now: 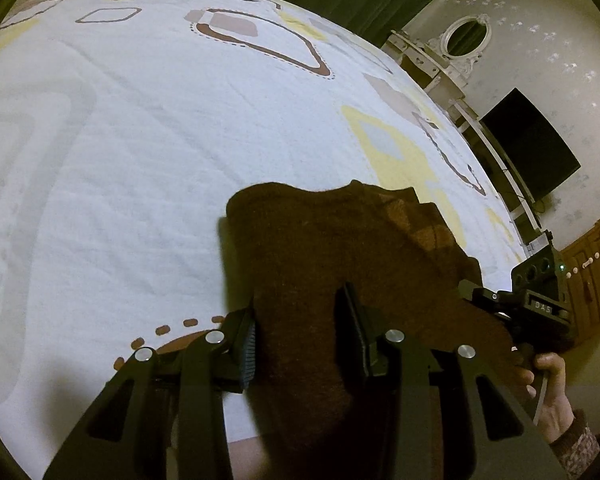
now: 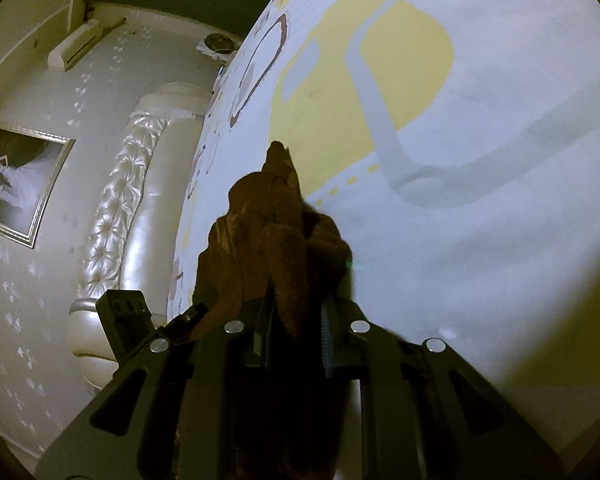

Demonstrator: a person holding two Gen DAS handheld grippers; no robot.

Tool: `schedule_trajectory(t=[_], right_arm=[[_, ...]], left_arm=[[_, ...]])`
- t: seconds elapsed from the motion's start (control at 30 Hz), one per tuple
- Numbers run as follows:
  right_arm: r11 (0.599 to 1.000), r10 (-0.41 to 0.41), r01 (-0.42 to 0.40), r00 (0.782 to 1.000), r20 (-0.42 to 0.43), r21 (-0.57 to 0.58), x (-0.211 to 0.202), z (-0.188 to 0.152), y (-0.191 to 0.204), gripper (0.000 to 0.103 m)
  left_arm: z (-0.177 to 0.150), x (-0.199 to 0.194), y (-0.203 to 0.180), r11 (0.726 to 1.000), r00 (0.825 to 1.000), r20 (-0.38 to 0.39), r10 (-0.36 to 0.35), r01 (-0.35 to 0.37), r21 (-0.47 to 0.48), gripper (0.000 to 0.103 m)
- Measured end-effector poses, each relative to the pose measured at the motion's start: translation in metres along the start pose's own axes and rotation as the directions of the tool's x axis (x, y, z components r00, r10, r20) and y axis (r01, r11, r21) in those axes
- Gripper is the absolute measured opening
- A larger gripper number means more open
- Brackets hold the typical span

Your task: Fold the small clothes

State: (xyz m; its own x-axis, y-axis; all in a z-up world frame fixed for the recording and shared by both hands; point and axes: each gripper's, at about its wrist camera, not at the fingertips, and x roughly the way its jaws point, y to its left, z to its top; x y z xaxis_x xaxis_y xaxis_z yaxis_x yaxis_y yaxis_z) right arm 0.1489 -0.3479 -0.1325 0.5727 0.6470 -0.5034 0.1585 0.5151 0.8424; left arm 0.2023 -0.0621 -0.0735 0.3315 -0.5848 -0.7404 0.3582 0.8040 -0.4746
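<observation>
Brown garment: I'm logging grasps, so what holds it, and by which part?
Both grippers hold the brown garment: the left gripper across a wide bunch at its near edge, the right gripper on a narrow bunched fold.

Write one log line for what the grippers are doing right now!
left gripper: shut on brown garment | right gripper: shut on brown garment | bed sheet: underneath

the brown cloth (image 1: 340, 248) runs off the bottom of the left wrist view, so its lower end is hidden. in the right wrist view its bunched folds (image 2: 276, 240) hide the rest. the person's hand (image 1: 548, 392) is cut off by the edge. the framed picture (image 2: 20, 184) is too blurry.
</observation>
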Motion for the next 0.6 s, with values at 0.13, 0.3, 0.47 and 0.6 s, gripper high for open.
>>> schedule_trajectory(t=[0.13, 0.3, 0.47, 0.6], right_arm=[[0.999, 0.021, -0.021, 1.000, 0.014, 0.034, -0.008, -0.002, -0.003, 0.020], [0.998, 0.002, -0.005, 0.999, 0.051, 0.060, -0.028, -0.019, -0.004, 0.030], [0.996, -0.086, 0.082, 0.991, 0.100, 0.037, -0.058, -0.061, 0.010, 0.059], [0.979, -0.202, 0.205, 0.972, 0.116, -0.010, -0.075, -0.104, 0.028, 0.066]], left_arm=[[-0.002, -0.004, -0.001, 1.000, 1.000, -0.003, 0.002, -0.002, 0.001, 0.039], [-0.016, -0.026, 0.000, 0.999, 0.999, 0.022, 0.050, -0.050, -0.020, 0.057], [-0.053, -0.062, -0.004, 0.987, 0.985, 0.061, 0.161, -0.159, -0.034, 0.076], [-0.093, -0.087, -0.015, 0.966, 0.962, 0.087, 0.260, -0.260, -0.013, 0.080]])
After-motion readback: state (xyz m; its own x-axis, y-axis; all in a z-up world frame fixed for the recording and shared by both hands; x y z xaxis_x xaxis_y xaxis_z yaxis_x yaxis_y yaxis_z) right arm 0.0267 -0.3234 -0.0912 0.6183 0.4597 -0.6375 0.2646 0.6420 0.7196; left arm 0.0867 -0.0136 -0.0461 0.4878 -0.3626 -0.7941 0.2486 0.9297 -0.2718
